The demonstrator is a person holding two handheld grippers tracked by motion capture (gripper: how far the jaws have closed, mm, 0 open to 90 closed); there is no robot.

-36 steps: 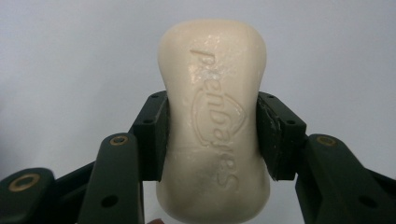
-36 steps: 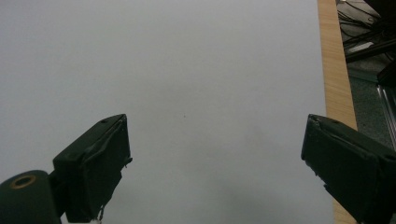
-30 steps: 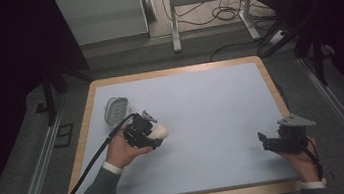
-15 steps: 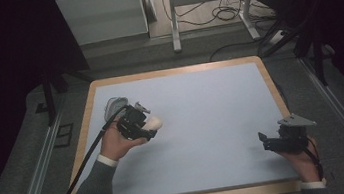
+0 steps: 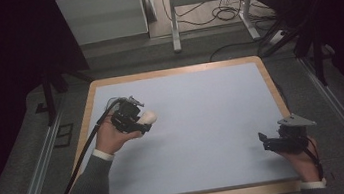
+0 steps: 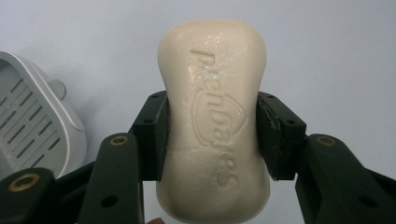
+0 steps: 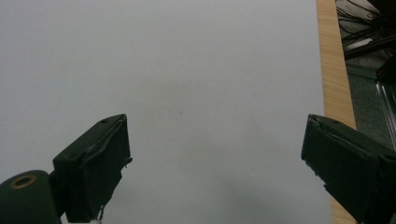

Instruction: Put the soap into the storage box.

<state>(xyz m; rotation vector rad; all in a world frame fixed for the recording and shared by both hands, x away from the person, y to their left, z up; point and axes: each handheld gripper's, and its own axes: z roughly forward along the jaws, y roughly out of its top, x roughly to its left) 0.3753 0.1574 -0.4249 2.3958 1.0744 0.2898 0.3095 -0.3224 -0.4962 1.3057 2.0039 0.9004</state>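
A cream bar of soap [image 6: 212, 84] with embossed lettering is clamped across its middle by my left gripper [image 6: 212, 140], whose jaws press on both of its sides. In the high view the left gripper [image 5: 144, 123] hovers over the left part of the blue table top, with the soap [image 5: 150, 115] sticking out to the right. A grey slotted soap dish [image 6: 32, 116] lies just left of the soap in the left gripper view. My right gripper [image 5: 265, 141] rests near the table's front right corner. Its jaws [image 7: 224, 158] stand wide apart with nothing between them.
The blue table top [image 5: 203, 123] has a wooden rim [image 5: 271, 84]. Dark floor, metal rails and a grey cabinet [image 5: 101, 15] surround the table. A cable [image 5: 82, 159] trails from the left gripper over the left edge.
My left gripper has carried the soap away from the person, toward the far left, and now covers the spot where the dish showed. The right gripper has stayed put.
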